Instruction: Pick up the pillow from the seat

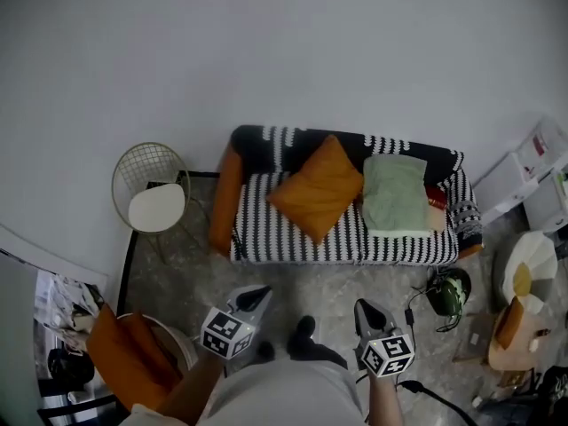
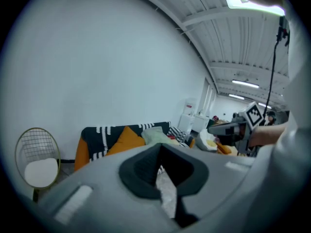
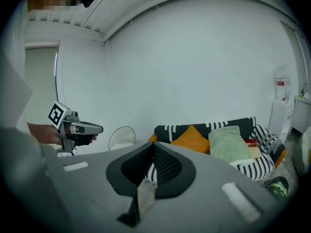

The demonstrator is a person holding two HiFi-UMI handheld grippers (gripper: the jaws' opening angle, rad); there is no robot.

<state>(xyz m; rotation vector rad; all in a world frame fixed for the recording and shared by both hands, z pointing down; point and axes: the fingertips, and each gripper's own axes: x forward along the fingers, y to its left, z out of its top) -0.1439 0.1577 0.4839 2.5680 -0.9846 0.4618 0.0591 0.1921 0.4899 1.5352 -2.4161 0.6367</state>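
Pillow choices are two: an orange pillow (image 1: 317, 187) stands on its corner against the backrest, left of the middle of the sofa (image 1: 293, 242), and a green pillow (image 1: 395, 193) lies flat toward its right end. Which one is meant I cannot tell. Both look light, soft and squashy, so a pinch on a corner or seam should hold. The left gripper (image 1: 255, 297) and right gripper (image 1: 368, 313) have their jaws pressed together, empty, well short of the sofa's front edge.

Sofa: I see one striped sofa (image 1: 293, 238) against the wall.
On it: orange pillow (image 1: 318, 189) mid-seat, green pillow (image 1: 393, 193) just right.
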